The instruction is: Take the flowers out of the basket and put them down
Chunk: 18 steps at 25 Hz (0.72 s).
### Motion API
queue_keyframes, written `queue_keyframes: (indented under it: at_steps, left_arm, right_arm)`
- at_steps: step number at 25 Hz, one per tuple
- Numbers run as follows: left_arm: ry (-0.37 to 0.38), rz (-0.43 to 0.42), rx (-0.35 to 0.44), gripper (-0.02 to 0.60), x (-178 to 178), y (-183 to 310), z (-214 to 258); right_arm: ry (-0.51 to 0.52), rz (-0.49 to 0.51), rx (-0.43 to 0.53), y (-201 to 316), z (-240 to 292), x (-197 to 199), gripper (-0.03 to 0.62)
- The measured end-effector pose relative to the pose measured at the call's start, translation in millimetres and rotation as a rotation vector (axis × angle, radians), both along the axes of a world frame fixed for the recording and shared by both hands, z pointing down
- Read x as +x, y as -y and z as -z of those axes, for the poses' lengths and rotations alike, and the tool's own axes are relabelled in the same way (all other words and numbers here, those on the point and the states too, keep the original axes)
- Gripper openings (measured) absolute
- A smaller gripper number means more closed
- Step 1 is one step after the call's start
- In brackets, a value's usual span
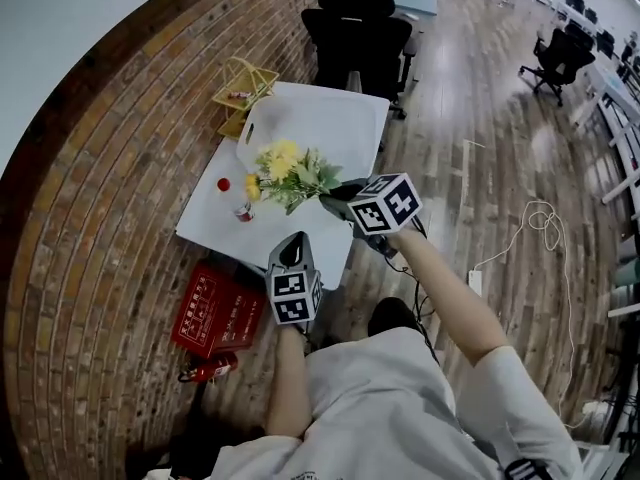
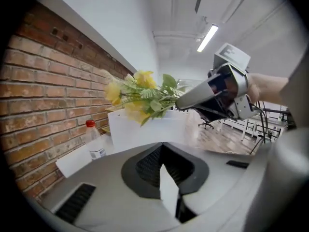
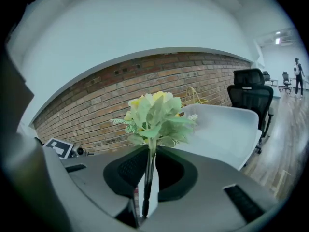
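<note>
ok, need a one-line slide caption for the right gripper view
Right gripper clamps the stems of a yellow flower bunch, with the white table and brick wall behind.

The head view looks steeply down from above the person onto the white rectangular table (image 1: 320, 118) beside the red brick wall (image 1: 120, 168). The left gripper view sits low behind the left gripper (image 1: 295, 242), facing across that table, wall at its left, right gripper (image 1: 328, 201) ahead. The right gripper view looks closely along its own jaws at the bunch of yellow flowers with green leaves (image 3: 154, 117). All three share flowers, table and wall.
</note>
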State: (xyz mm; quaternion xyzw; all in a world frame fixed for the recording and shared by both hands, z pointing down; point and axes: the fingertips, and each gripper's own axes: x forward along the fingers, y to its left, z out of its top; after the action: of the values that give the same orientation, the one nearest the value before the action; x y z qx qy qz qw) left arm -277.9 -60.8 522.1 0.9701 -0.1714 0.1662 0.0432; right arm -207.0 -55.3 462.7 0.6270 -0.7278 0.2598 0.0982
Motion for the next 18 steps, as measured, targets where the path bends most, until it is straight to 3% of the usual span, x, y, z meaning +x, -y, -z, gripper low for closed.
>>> queue_keyframes:
  at_steps: [4, 10, 18]
  left_arm:
    - [0.006, 0.037, -0.045, 0.025, -30, 22, -14]
    - [0.007, 0.062, -0.084, 0.025, -67, 29, -21]
    - [0.068, 0.13, -0.165, 0.025, -124, 26, -59]
  right_arm:
    - [0.052, -0.069, -0.066, 2, -65, -19, 0.069]
    - [0.03, -0.047, -0.207, 9, -178, -56, 0.067]
    - [-0.021, -0.108, -0.155, 33, -224, -70, 0.067]
